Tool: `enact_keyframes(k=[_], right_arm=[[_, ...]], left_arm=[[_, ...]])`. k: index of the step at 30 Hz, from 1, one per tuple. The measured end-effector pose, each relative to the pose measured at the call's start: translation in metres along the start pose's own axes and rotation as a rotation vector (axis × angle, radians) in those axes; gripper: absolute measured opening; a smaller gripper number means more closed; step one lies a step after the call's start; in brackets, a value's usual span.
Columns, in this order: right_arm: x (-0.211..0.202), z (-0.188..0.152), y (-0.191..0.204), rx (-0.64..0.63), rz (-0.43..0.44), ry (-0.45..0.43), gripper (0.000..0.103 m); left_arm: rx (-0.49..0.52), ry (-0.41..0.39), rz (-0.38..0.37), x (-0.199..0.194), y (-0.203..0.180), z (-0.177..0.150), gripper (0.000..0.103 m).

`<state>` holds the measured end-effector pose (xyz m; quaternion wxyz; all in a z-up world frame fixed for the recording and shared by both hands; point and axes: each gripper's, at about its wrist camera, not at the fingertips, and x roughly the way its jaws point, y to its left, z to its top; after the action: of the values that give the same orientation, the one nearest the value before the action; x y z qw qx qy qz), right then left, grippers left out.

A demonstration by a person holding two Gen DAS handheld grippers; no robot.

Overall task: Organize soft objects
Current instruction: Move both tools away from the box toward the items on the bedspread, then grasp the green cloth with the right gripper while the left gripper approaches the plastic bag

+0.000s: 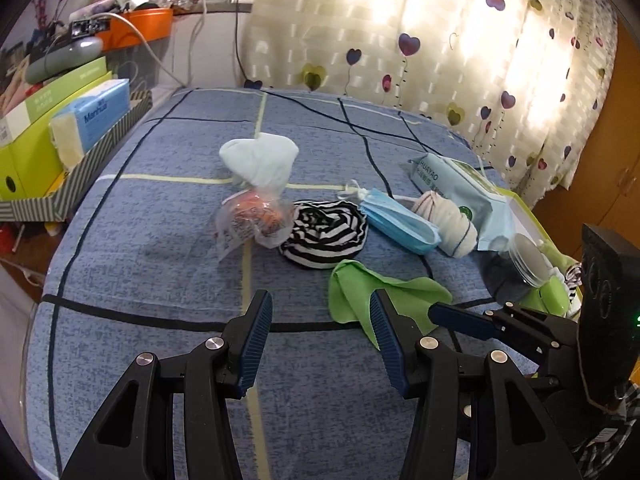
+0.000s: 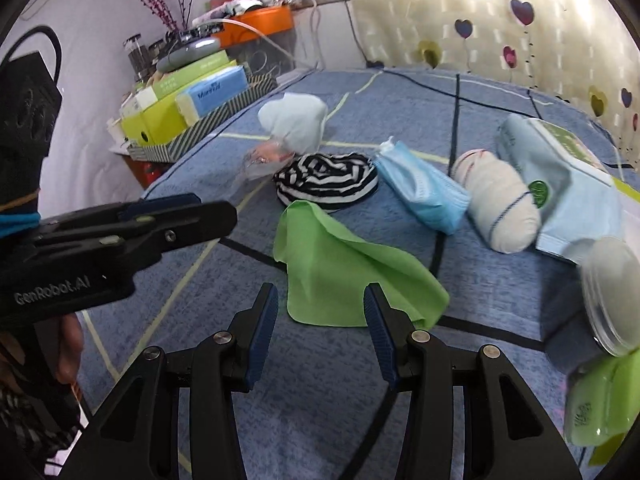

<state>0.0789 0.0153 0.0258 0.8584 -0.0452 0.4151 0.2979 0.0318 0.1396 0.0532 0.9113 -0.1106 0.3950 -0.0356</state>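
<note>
both tongs, left gripper (image 1: pixel 320 336) and right gripper (image 2: pixel 320 328), half open, nothing held; angled at crumpled lime-green cloth (image 2: pixel 340 268) on blue checked bedspread (image 1: pixel 160 240), likely first pick.

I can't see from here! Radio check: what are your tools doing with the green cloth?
Left tool open, empty. Right tool open, empty, just short of the green cloth. Cloth lies crumpled on the bed, untouched. Nothing in the way.

Your lime-green plastic pouch (image 2: pixel 600 404) runs off the right wrist view's edge, and the clear round lidded jar (image 2: pixel 612 296) beside it blurs.
</note>
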Motion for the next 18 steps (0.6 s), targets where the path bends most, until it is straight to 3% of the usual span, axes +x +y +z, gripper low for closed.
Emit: enact_keyframes(k=[8, 9, 11, 18], right_arm=[[0.020, 0.009, 0.006, -0.041, -0.026, 0.032, 0.047], [0.021, 0.010, 0.008, -0.051, -0.024, 0.035, 0.049], [0.024, 0.012, 0.010, -0.061, -0.003, 0.041, 0.063], [0.033, 0.015, 0.014, -0.112, -0.101, 0.046, 0.065]], left_arm=[[-0.025, 0.011, 0.008, 0.002, 0.012, -0.002, 0.050], [-0.028, 0.013, 0.011, 0.003, 0.014, -0.002, 0.050], [-0.038, 0.012, 0.010, 0.003, 0.017, -0.001, 0.050], [-0.047, 0.016, 0.010, 0.006, 0.022, 0.000, 0.050]])
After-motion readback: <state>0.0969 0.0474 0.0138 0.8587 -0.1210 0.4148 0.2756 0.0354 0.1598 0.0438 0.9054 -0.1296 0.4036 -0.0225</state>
